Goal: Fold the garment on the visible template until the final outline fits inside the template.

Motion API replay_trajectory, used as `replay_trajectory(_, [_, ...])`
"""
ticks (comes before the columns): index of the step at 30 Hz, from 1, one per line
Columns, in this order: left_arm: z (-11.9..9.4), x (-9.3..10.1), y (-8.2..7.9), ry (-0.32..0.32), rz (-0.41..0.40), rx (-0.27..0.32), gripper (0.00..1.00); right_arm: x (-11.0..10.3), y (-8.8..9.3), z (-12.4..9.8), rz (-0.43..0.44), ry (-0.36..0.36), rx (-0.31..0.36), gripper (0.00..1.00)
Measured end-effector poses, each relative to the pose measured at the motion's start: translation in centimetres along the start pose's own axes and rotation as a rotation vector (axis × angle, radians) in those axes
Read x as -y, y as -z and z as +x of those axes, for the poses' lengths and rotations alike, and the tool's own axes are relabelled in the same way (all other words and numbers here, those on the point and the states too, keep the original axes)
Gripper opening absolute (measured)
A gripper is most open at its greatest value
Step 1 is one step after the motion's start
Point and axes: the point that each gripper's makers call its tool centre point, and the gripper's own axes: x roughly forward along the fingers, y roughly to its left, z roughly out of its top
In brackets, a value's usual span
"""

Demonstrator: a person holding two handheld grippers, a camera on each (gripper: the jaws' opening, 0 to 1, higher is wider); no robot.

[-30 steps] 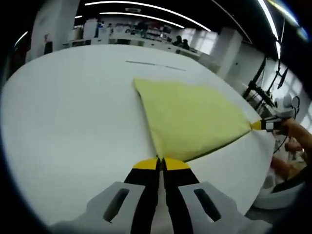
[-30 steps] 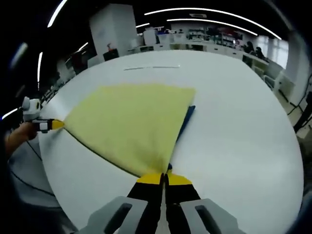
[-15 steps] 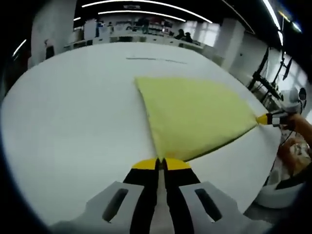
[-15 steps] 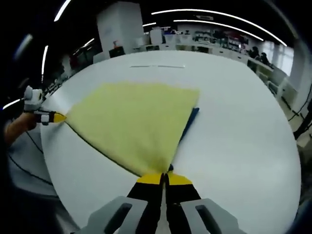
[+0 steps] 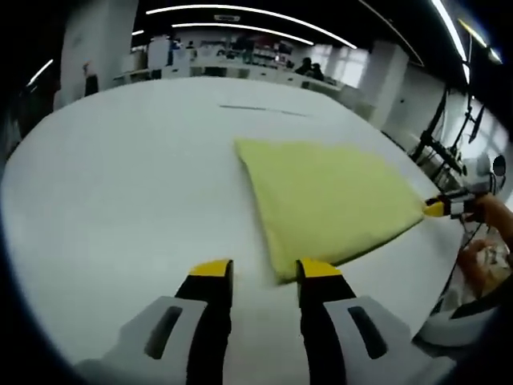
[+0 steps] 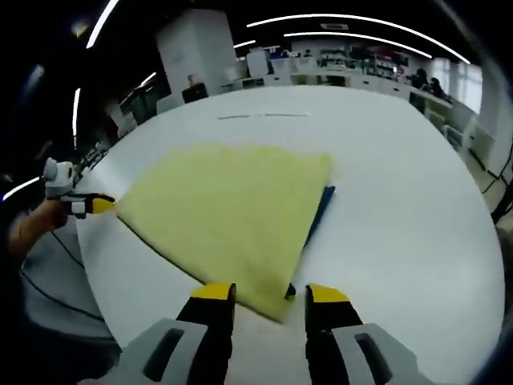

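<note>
Broadly, the white table (image 5: 120,184) carries my yellow garment (image 5: 329,196), folded flat, its near corner just beyond each tool's tips. A blue template (image 6: 321,212) edge peeks out along the garment's right side in the right gripper view. My left tool (image 5: 264,273) stands wide apart, holding nothing; my right tool (image 6: 271,293) likewise.

big white table (image 5: 120,176) in an open workshop; ceiling strip lights (image 6: 353,18), white pillar (image 6: 196,48), cluttered benches (image 5: 240,58) at back.
</note>
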Motion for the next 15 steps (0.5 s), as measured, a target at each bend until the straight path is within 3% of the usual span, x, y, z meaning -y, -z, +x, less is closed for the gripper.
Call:
replay_trajectory(6, [-0.9, 1.0, -2.3, 0.034, 0.026, 0.061, 0.54, -1.9, -2.4, -0.8, -0.002, -0.056, 0.073, 0.58])
replay_trajectory(15, [-2.9, 3.6, -5.7, 0.116, 0.088, 0.136, 0.76, -3.9, -5.5, -3.3, -0.016, -0.123, 0.172, 0.82])
